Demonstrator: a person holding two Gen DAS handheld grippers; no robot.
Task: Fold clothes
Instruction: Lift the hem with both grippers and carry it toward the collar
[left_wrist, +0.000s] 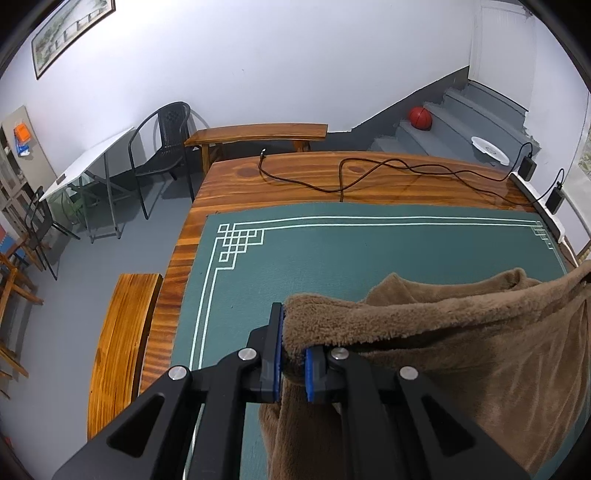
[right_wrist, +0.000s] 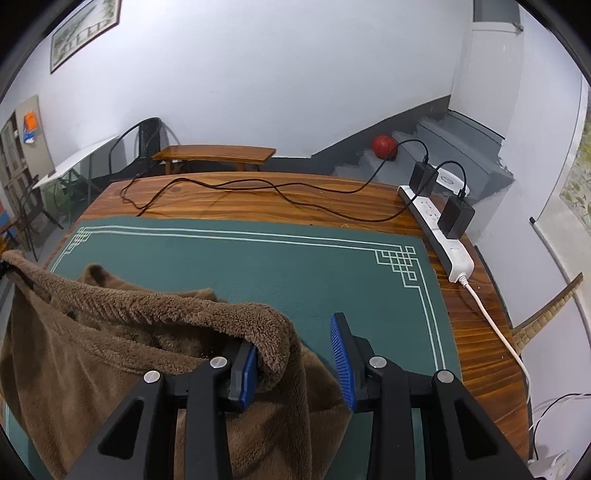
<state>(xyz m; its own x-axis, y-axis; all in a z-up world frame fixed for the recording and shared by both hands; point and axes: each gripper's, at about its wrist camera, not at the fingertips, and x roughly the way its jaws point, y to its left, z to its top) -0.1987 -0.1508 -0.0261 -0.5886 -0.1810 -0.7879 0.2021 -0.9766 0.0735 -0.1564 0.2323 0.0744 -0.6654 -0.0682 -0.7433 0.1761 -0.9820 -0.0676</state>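
A brown fleece garment (left_wrist: 443, 350) hangs stretched between my two grippers above the green mat (left_wrist: 332, 258), its lower part sagging onto the mat. My left gripper (left_wrist: 293, 332) is shut on the garment's left top corner, which bulges over the blue pads. In the right wrist view the garment (right_wrist: 110, 332) folds over the left finger of my right gripper (right_wrist: 295, 332). Cloth fills the gap deep between the pads while the tips stand apart. The left gripper shows only as a dark bit at the far left edge.
The mat (right_wrist: 258, 266) lies on a wooden table (right_wrist: 258, 199). A black cable (left_wrist: 369, 173) trails across the far side. A white power strip (right_wrist: 443, 240) with two black adapters lies along the right edge. A wooden bench (left_wrist: 122, 343) stands left of the table.
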